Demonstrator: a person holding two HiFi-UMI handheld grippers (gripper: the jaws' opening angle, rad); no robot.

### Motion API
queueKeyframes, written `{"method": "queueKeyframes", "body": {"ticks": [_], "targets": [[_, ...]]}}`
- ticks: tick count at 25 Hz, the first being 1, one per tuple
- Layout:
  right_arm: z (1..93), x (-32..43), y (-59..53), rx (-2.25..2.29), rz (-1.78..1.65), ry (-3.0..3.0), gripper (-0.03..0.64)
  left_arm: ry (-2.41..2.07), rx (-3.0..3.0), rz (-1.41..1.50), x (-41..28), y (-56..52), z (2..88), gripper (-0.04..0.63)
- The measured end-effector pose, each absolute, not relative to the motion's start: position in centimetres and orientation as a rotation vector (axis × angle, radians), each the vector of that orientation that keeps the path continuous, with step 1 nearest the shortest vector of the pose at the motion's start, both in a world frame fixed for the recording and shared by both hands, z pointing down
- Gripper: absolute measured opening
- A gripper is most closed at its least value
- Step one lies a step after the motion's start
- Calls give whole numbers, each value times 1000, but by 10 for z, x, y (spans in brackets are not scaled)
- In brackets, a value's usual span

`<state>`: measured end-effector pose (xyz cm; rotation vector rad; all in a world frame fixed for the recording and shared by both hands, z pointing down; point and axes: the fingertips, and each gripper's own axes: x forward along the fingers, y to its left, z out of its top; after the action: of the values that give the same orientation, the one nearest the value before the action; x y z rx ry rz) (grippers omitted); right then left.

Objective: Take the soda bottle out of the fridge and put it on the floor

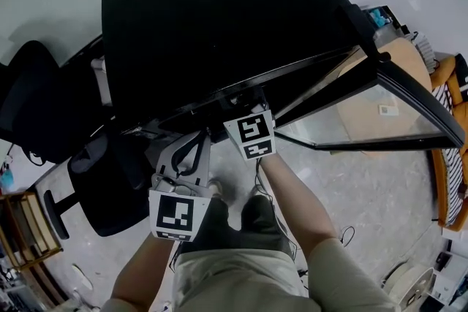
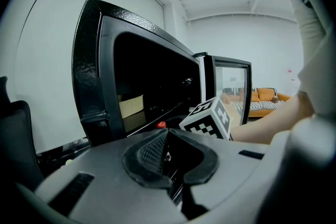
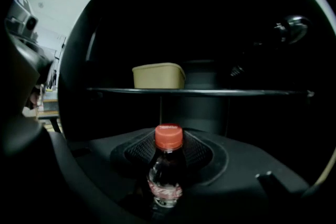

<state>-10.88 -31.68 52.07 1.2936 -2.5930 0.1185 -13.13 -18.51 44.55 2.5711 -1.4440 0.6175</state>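
Head view: both forearms reach forward, with the left gripper (image 1: 192,150) held just outside the open fridge (image 1: 219,18) and the right hand's marker cube (image 1: 253,135) at its opening. Left gripper view: the jaws meet with nothing between them. Right gripper view: only here is the right gripper (image 3: 169,150) seen clamped on the upright soda bottle (image 3: 166,178), inside the fridge below the shelf (image 3: 210,92).

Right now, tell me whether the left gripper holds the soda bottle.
No: the left gripper is shut on nothing, and the soda bottle stands between the jaws of the right gripper.
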Motion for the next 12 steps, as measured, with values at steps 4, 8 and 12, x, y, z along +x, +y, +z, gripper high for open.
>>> {"method": "queueKeyframes", "body": {"ticks": [4, 8, 12], "targets": [[523, -93, -291, 1270, 151, -2561, 137, -1426, 2569, 629, -126, -179, 438, 5], [519, -74, -267, 1262, 189, -2525, 135, -1410, 2569, 637, -119, -171, 426, 5], [499, -51, -243, 1277, 211, -2499, 135, -1391, 2576, 645, -110, -164, 408, 5]]}}
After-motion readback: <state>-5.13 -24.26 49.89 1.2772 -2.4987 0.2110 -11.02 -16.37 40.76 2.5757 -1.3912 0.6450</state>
